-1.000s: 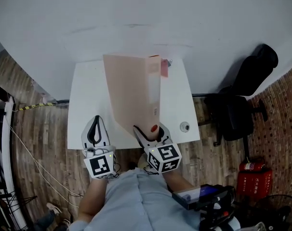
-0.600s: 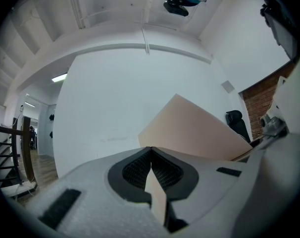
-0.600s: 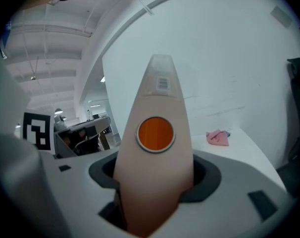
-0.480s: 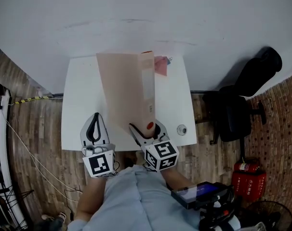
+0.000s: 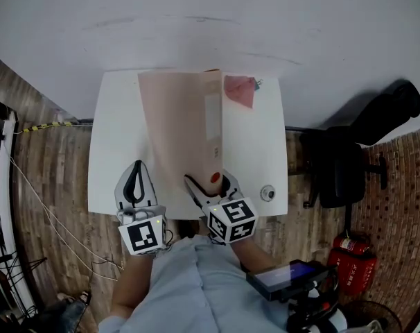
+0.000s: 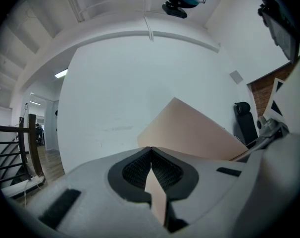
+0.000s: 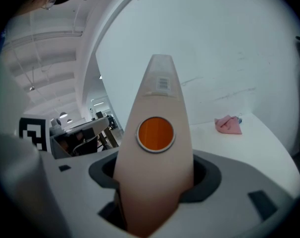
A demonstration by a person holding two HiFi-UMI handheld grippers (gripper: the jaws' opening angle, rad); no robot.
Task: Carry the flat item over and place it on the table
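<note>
The right claw (image 5: 208, 184) is clamped on the near end of the flat item, a pale pink-beige folder (image 5: 179, 127), gripping it by its spine, just below a round orange disc (image 7: 155, 133). The left claw (image 5: 136, 172) sits just left of the folder with its jaws pressed together. It does not appear to be holding anything.

The folder reaches from the right claw out over the middle of the white worktop (image 5: 120, 144) towards the far edge by the wall. It looks raised at an angle instead of lying flat. Whether any edge touches the surface cannot be told.

A crumpled pink cloth (image 5: 239, 91) lies at the far right of the worktop, beside the folder's far end.

The carrying part looks nearly done, since the folder is already above the worktop. What seems left is lowering it flat onto the open surface and letting go.
</note>
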